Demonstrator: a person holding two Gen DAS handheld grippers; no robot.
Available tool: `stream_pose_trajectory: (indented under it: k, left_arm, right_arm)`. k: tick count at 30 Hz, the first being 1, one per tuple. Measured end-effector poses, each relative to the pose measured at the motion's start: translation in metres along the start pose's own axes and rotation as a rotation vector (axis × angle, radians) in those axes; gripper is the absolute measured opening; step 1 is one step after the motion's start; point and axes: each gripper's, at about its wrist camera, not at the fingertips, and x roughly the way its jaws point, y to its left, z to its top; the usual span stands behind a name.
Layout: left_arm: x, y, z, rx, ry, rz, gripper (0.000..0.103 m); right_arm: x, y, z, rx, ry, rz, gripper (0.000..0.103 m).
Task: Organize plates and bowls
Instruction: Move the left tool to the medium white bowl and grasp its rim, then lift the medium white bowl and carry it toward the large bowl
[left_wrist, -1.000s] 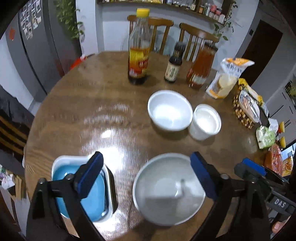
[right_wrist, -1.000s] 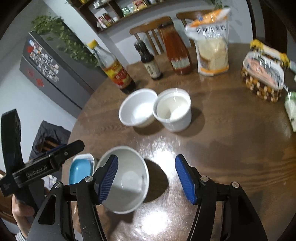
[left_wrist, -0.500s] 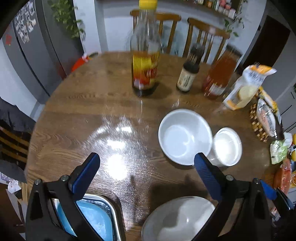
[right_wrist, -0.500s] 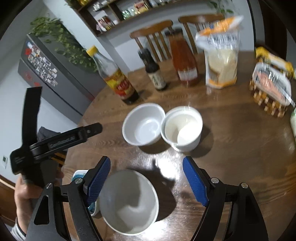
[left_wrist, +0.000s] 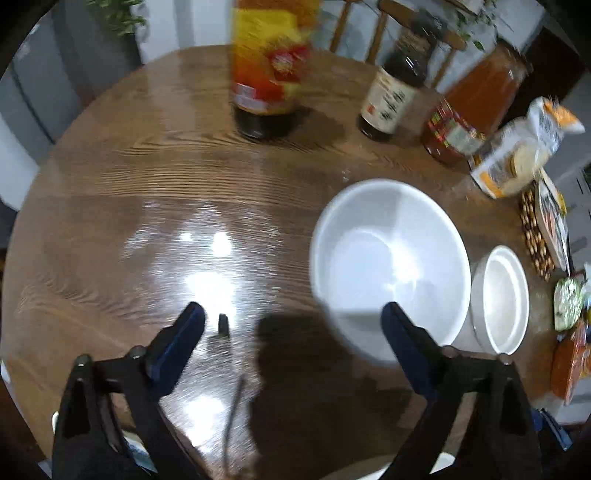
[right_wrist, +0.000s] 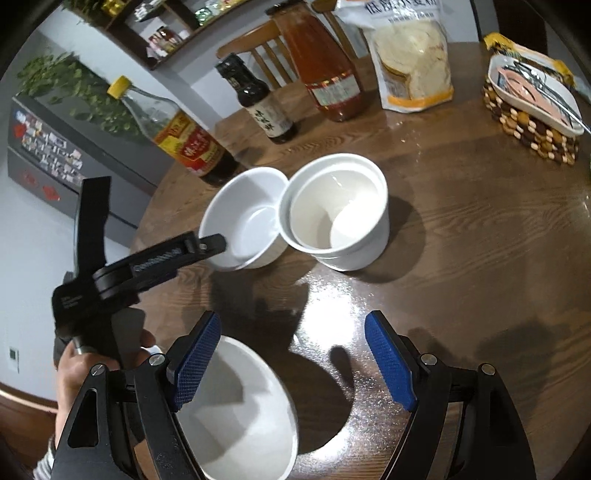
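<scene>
We hold the left tool over the round wooden worktop, its jaws wide but closing, with nothing but bare wood between them. Its right fingertip overlaps the near rim of the wide white bowl, though we cannot tell whether it touches. Just to the right of that bowl, rim against rim, stands the deeper white bowl.

Our right tool is spread wide and holds nothing. Its left finger sits over the far rim of a third white bowl, which lies under that finger at the near edge. Ahead of this tool stand the wide white bowl and the deeper one, touching. To its left a hand grips the left tool.

Beyond the bowls, farthest from both tools, stand a vinegar bottle, a dark sauce bottle, an orange bottle and a snack bag.
</scene>
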Motion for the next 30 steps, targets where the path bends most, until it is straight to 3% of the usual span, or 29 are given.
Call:
stream_pose_trajectory:
  k: [5,6,7,16,21,30]
  left_arm:
    - [0.020,-0.018,-0.001,0.079,0.044,-0.022,0.043]
    - [0.020,-0.021,-0.002,0.105,0.028,0.000,0.040]
    - [0.019,-0.024,-0.002,0.131,0.025,-0.008,0.029]
    - [0.011,-0.015,-0.013,0.210,0.046,-0.008,0.021]
    - [0.000,0.001,-0.036,0.269,0.087,-0.001,0.021]
    - [-0.010,0.018,-0.059,0.284,0.132,-0.006,0.022]
  right_arm:
    - [0.001,-0.006,-0.001,0.015,-0.006,-0.019,0.081]
    - [0.002,-0.008,-0.001,0.019,-0.006,-0.020,0.081]
    - [0.003,-0.009,-0.002,0.023,-0.004,-0.021,0.081]
    - [0.018,-0.009,0.002,0.026,0.026,-0.017,0.081]
    - [0.023,-0.002,0.004,0.005,0.036,-0.004,0.081]
    - [0.038,0.009,0.001,-0.022,0.073,0.012,0.081]
